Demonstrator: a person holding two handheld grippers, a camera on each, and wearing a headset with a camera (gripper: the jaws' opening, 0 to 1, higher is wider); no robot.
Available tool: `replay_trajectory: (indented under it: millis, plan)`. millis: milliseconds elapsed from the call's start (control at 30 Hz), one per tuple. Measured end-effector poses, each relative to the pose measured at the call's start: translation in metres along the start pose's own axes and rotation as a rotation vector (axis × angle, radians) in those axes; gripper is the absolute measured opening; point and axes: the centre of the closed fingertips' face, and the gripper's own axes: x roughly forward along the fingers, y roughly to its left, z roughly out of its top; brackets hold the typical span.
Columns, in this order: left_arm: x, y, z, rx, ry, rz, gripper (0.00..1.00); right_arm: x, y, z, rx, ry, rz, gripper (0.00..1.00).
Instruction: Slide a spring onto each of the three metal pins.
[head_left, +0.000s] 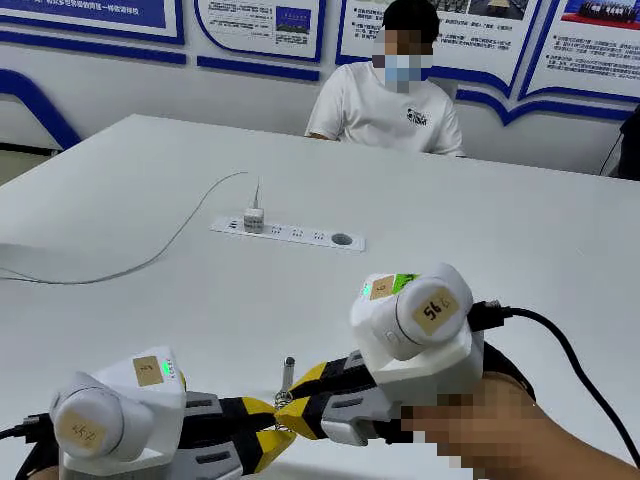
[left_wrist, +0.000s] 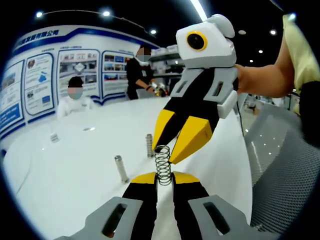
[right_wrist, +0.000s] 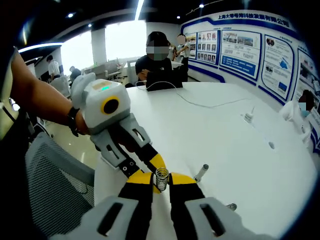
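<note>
Spring (left_wrist: 162, 164) was pinched by the left gripper (left_wrist: 164, 178), near the bare pin (left_wrist: 120, 169); whether the right gripper (left_wrist: 165, 154) also squeezed it could not be told. It was best centred above that pin, then lowered.

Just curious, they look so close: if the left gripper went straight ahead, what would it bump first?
Almost at once the spring at its tips, then probably the right gripper just behind; depth is hard to judge.
</note>
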Motion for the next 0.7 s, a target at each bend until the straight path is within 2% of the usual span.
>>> replay_trajectory:
  millis: [400,700]
  plan:
    - [0.0001,-0.0008,0.0021,-0.004,-0.004,-0.003,0.11,0.0025,-0.0015,0.0024,-0.012,-0.016,-0.014,0.12]
    - [-0.0005,0.0004,0.0040,0.042,-0.008,-0.003,0.12,0.0008,-0.0032,0.0054,-0.005,-0.031,-0.022,0.12]
